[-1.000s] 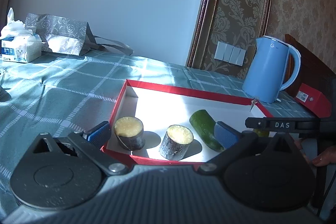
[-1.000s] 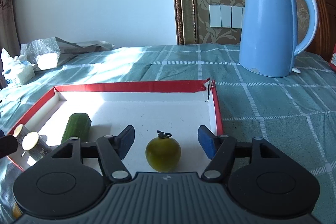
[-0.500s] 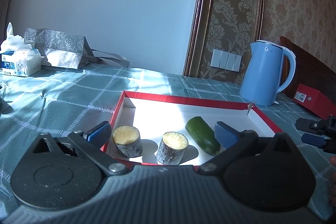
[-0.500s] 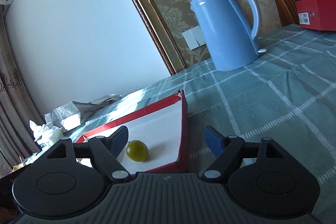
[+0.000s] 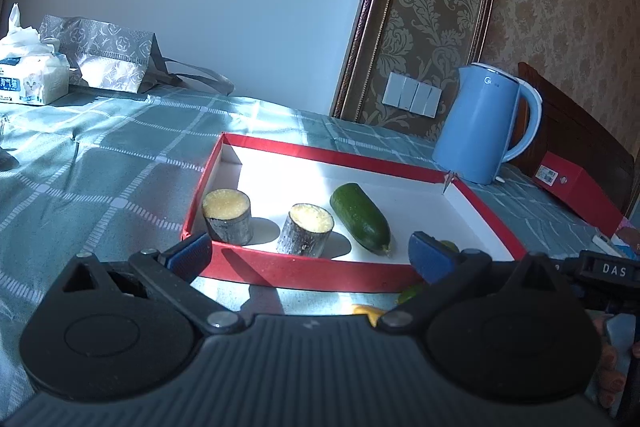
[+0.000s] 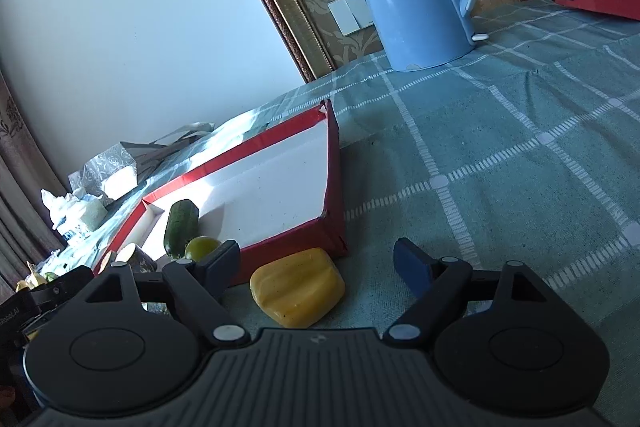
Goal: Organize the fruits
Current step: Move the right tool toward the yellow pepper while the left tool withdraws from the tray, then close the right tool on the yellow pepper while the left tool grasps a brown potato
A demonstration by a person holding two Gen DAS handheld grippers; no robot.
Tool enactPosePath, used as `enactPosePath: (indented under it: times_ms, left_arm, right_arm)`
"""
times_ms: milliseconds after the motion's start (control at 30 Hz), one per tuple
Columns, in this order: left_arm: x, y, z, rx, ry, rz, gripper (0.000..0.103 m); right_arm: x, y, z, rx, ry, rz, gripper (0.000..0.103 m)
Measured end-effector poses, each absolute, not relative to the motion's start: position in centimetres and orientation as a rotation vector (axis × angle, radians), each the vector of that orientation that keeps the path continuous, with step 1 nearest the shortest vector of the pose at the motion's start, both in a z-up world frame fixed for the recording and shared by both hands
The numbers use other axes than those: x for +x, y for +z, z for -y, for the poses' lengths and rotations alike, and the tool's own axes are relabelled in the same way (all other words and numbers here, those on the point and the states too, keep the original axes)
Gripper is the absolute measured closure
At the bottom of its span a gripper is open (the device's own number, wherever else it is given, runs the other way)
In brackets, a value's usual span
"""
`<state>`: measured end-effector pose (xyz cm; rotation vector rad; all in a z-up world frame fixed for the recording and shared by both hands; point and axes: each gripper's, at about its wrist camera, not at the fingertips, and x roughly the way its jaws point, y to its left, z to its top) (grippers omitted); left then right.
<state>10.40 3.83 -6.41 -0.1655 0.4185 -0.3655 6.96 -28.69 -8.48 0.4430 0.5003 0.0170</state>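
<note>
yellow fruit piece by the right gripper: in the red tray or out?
Out. The ridged yellow fruit piece lies on the green checked tablecloth, outside the red-rimmed white tray's near corner.

Inside the red tray [image 5: 484,211]: two cut sugarcane pieces [image 5: 228,215] [image 5: 306,229], one green cucumber [image 5: 360,217] and one small green fruit [image 6: 201,247]. Just outside the tray's near wall lies one yellow fruit chunk [image 6: 298,287]. Behind the tray stands one blue kettle [image 5: 478,135].
</note>
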Motion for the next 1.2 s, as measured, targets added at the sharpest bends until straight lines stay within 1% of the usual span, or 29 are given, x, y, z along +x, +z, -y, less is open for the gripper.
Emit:
enactPosePath:
  times_ms: [167, 500, 600, 700, 733, 767, 800, 867, 1133, 1200]
  left_arm:
    - [8.6, -6.5, -2.5, -0.067, -0.374, -0.443, 0.000]
    - [6.2, -6.7, -1.3, 0.015, -0.396, -0.465, 0.000]
    - [5.9, -6.8, -0.8, 0.051, -0.411, -0.484, 0.000]
    - [5.7, -7.0, -0.5, 0.068, -0.437, -0.497, 0.000]
    - [5.6, -7.0, -0.4, 0.074, -0.444, -0.501, 0.000]
    - [5.6, -7.1, -0.3, 0.081, -0.448, -0.504, 0.000]
    - [5.5, -7.1, -0.1, 0.091, -0.449, -0.502, 0.000]
    - [5.3, -7.1, 0.1, 0.106, -0.457, -0.498, 0.000]
    - [5.1, -7.0, 1.0, 0.151, -0.502, -0.470, 0.008]
    - [5.3, -6.9, 1.0, 0.147, -0.506, -0.467, 0.012]
  right_arm:
    - [7.6, -8.1, 26.2, 0.252, -0.016, -0.562, 0.019]
    - [8.0, -8.0, 24.7, 0.157, -0.011, -0.590, 0.019]
    - [8.3, -8.0, 24.1, 0.112, -0.015, -0.603, 0.020]
    - [8.4, -8.0, 23.7, 0.085, -0.011, -0.611, 0.024]
    - [8.4, -8.0, 23.6, 0.079, -0.012, -0.613, 0.028]
    - [8.4, -8.0, 23.6, 0.074, -0.012, -0.611, 0.035]
    - [8.3, -8.0, 23.5, 0.070, -0.012, -0.609, 0.040]
    - [8.3, -8.0, 23.3, 0.055, -0.018, -0.608, 0.052]
    - [8.1, -7.9, 23.1, 0.038, -0.029, -0.601, 0.053]
    - [8.1, -7.8, 23.2, 0.047, -0.028, -0.598, 0.053]
